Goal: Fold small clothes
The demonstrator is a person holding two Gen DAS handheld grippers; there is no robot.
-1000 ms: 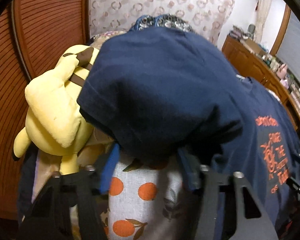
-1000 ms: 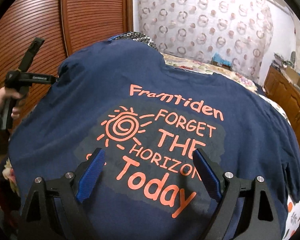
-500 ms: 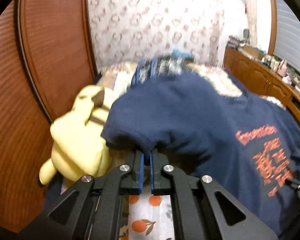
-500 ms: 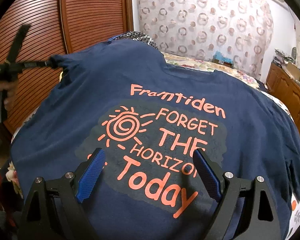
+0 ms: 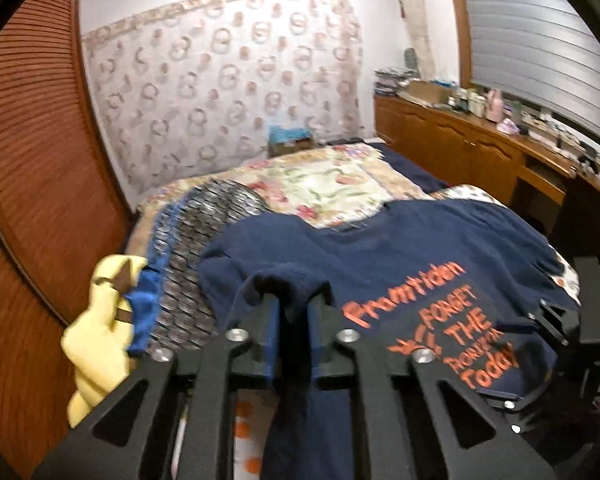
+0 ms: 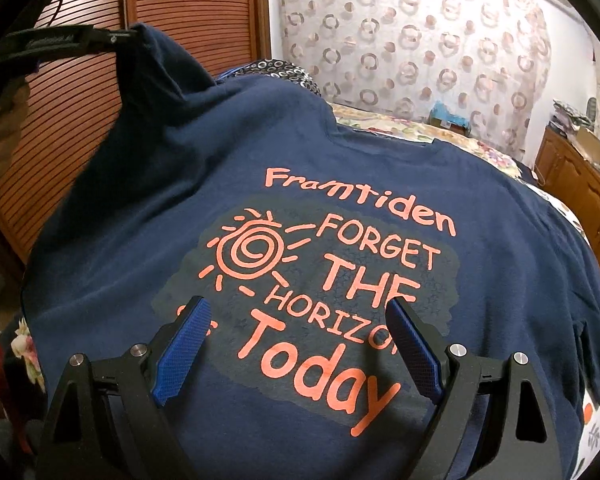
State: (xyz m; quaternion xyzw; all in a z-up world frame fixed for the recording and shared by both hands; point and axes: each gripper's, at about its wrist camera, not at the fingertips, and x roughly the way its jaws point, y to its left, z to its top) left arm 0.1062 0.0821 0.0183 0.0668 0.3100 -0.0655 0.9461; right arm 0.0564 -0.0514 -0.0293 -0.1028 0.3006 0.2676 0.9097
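A navy T-shirt with orange print lies spread on the bed, print side up. My left gripper has the shirt's left sleeve bunched between its pads and holds it raised above the shirt; its jaws are opening slightly with the cloth still between them. The right wrist view shows that gripper at the upper left, the sleeve hanging from its tip. My right gripper hovers wide open over the lower print, with nothing gripped.
A yellow plush toy and a dark patterned cloth lie left of the shirt. A floral bedspread stretches behind. A louvred wooden door stands at the left and a cluttered wooden cabinet at the right.
My left gripper shut on the sleeve's edge, then lifted it up and inward over the shirt. The right gripper has stayed still and open.
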